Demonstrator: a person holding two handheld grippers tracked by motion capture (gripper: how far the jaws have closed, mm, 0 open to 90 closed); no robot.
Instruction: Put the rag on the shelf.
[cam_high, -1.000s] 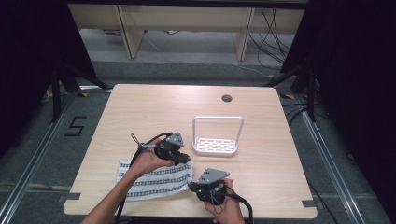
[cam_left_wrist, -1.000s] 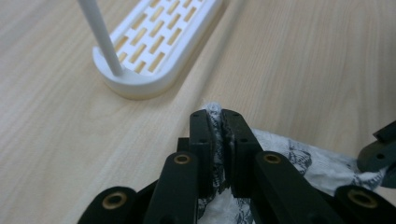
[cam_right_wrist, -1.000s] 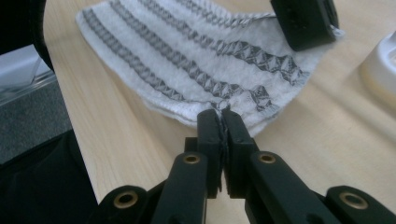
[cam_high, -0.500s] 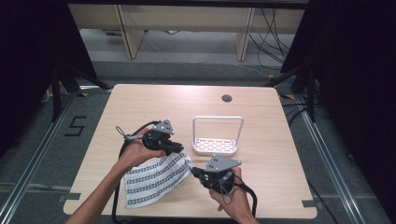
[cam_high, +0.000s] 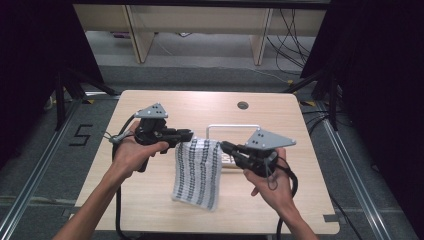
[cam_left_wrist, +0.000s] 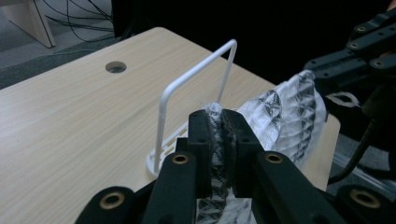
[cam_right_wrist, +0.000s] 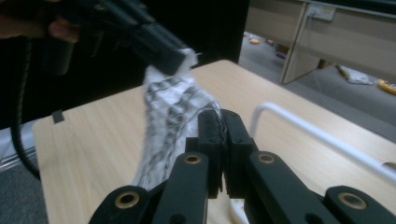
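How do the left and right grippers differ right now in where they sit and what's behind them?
The left gripper pinches the cloth's upper left corner and sits farther up the table; the right gripper pinches the upper right corner, lower, in front of the white rack. Both are shut on the hanging cloth.

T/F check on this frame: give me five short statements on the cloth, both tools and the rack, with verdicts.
1. The left tool is shut on the patterned cloth. True.
2. The right tool is open and holds nothing. False: it is shut on the cloth's other top corner.
3. The cloth lies flat on the table. False: it hangs between the two tools.
4. A white wire rack stands on the table behind the cloth. True.
5. The cloth is plain red. False: it is white with a dark pattern.
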